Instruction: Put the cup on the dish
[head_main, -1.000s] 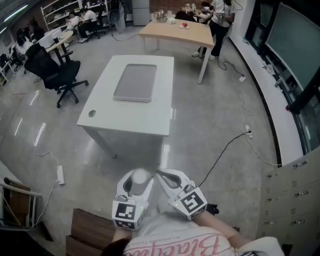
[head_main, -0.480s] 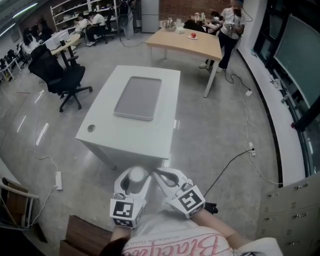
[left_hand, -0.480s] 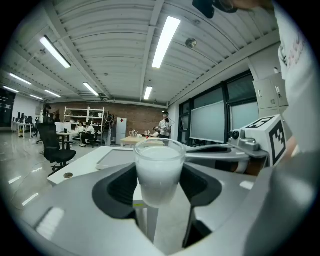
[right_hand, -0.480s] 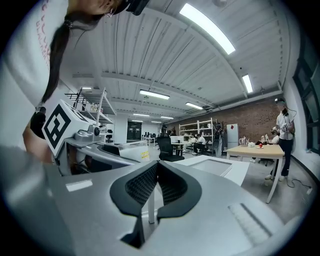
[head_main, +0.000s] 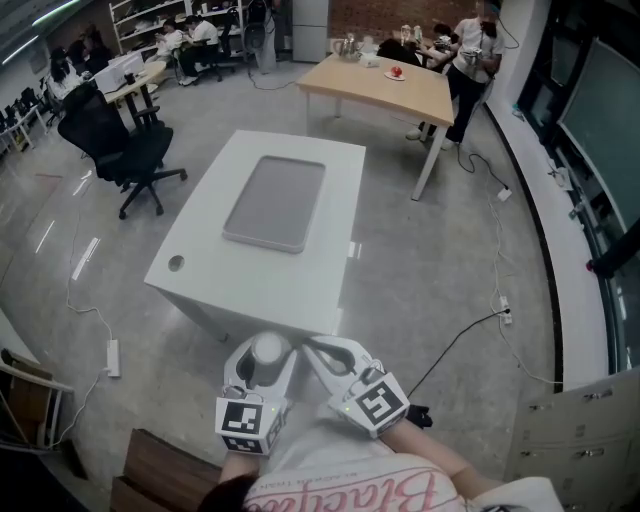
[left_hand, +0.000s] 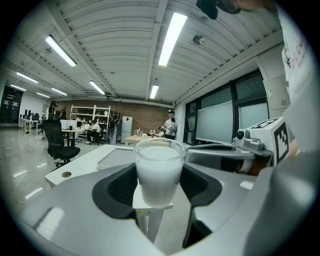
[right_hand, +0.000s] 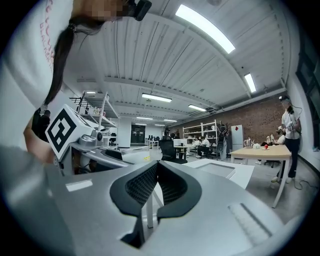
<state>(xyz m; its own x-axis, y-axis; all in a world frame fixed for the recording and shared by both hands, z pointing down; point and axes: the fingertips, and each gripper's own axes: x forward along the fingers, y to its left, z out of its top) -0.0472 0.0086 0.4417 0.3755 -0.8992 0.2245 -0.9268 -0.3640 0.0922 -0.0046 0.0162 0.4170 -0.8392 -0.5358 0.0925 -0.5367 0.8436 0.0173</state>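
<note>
A frosted, translucent cup (head_main: 268, 352) (left_hand: 159, 172) stands upright between the jaws of my left gripper (head_main: 262, 362) (left_hand: 159, 189), which is shut on it at its lower half. A flat grey dish (head_main: 275, 203) (left_hand: 117, 157) (right_hand: 215, 170), shaped like a tray, lies on the white table (head_main: 200, 270) ahead of both grippers. My right gripper (head_main: 315, 348) (right_hand: 156, 182) is held close beside the left one, its jaws shut with nothing in them. Both grippers hang over the floor, short of the table's near edge.
A black office chair (head_main: 120, 150) stands left of the white table. Behind it is a wooden table (head_main: 385, 85) with small items and a person (head_main: 470, 60) beside it. A cable (head_main: 470, 330) runs over the floor at right, next to cabinets (head_main: 580, 440).
The white table and its dish have come a little nearer in the head view. Both grippers keep the same pose, with the cup still held in the left one.
</note>
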